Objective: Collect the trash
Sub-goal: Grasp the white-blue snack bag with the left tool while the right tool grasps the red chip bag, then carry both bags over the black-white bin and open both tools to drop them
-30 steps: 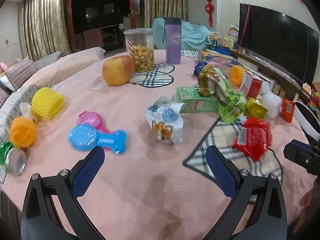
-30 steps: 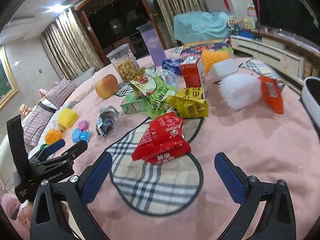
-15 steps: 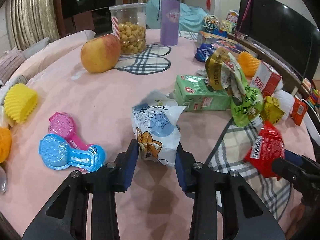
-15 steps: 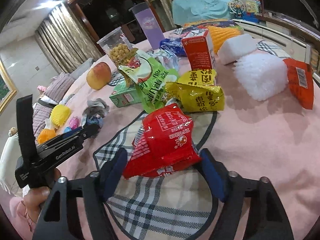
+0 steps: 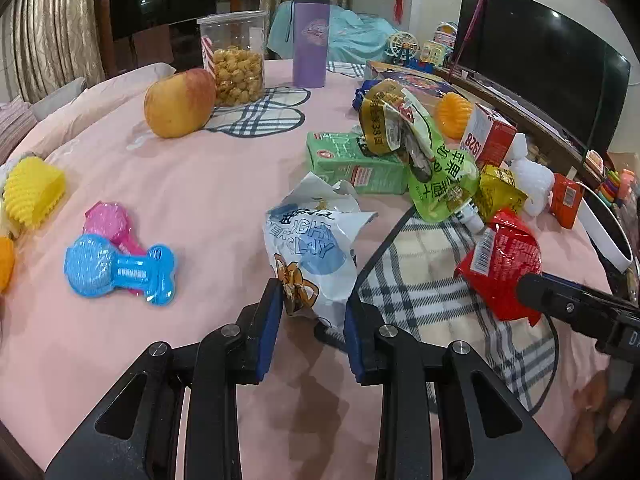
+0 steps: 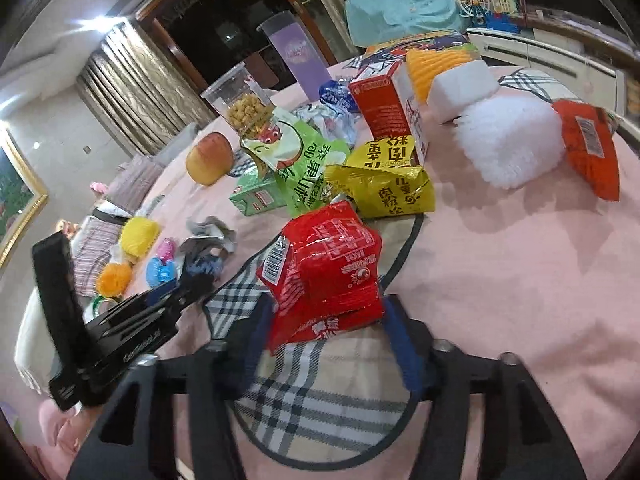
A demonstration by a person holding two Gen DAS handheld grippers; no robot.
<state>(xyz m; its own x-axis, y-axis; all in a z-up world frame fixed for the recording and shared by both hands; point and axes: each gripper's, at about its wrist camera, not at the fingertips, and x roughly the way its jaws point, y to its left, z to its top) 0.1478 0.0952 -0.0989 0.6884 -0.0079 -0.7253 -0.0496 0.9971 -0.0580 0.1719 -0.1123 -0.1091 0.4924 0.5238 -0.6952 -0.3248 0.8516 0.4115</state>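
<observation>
On the pink tablecloth lies a crumpled white and blue clay wrapper (image 5: pixel 312 240). My left gripper (image 5: pixel 312 308) has its blue pads against both sides of the wrapper's near end, and its jaws are closing. A puffy red snack packet (image 6: pixel 328 264) rests on a plaid mat (image 6: pixel 320 396), also visible as the red packet (image 5: pixel 504 264) in the left wrist view. My right gripper (image 6: pixel 330 320) has that packet between its pads, touching on both sides, while its jaws are opening. Each gripper shows at the edge of the other's view.
More litter is piled behind: a green carton (image 5: pixel 352 160), a green pouch (image 5: pixel 444 176), a yellow packet (image 6: pixel 384 188), a red carton (image 6: pixel 380 104), an orange packet (image 6: pixel 588 148). An apple (image 5: pixel 178 104), snack jar (image 5: pixel 238 60), purple tumbler (image 5: pixel 310 36) and blue toy (image 5: pixel 116 272) stand farther off.
Both grippers came forward and down with their wide jaws narrowing: the left one onto the white wrapper, the right one onto the red packet, which now stands more upright.
</observation>
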